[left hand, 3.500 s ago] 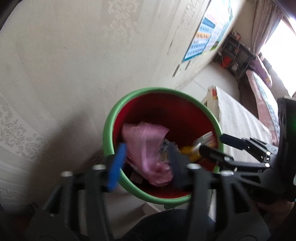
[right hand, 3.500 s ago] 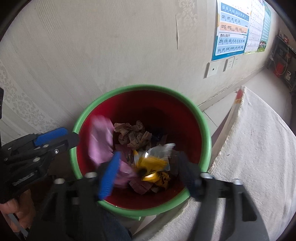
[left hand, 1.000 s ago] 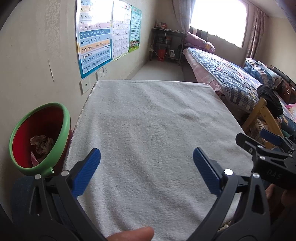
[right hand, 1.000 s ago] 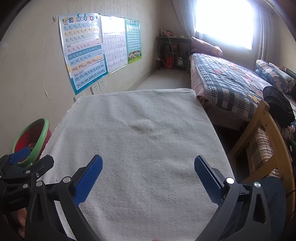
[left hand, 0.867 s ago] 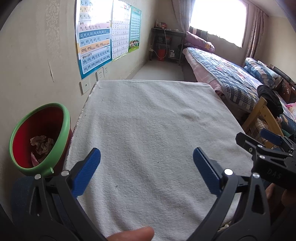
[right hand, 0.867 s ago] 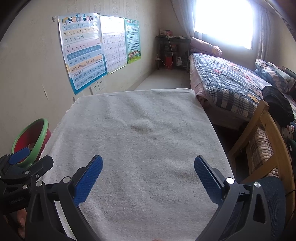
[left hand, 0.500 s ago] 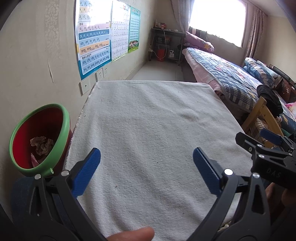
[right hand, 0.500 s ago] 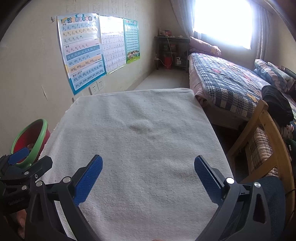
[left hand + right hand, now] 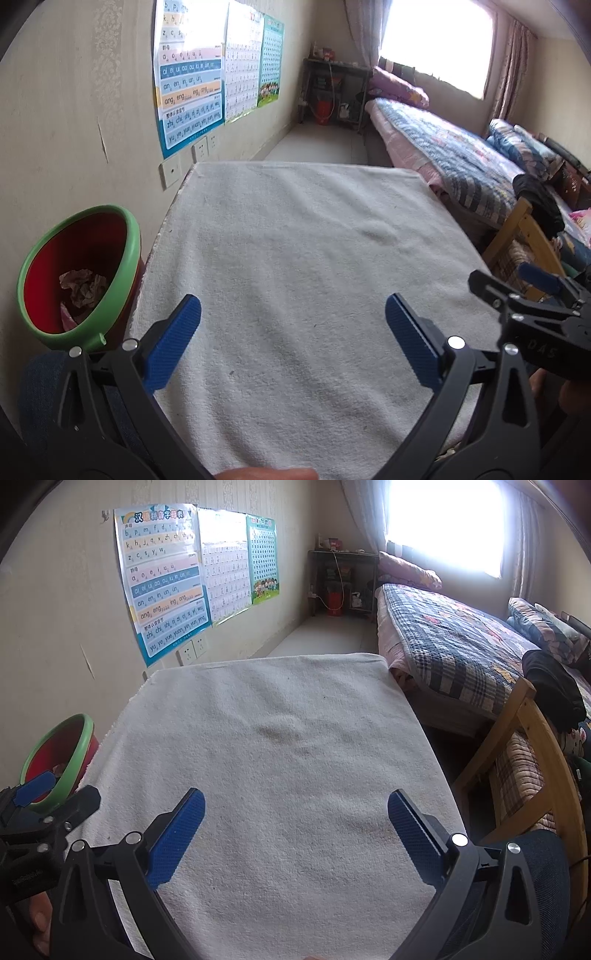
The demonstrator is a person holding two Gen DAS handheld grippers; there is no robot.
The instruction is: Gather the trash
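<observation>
We hold the left gripper and the right gripper wide open and empty above the white tabletop. The trash lies in the bin beside its left edge.

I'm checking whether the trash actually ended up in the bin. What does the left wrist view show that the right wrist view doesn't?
Only the left wrist view looks into the bin: crumpled paper and a pink scrap lie inside. Only the right wrist view shows the top of the pinyin poster and more of the wooden chair. Both show the white cloth bare of trash, and the left gripper and right gripper open and empty.
</observation>
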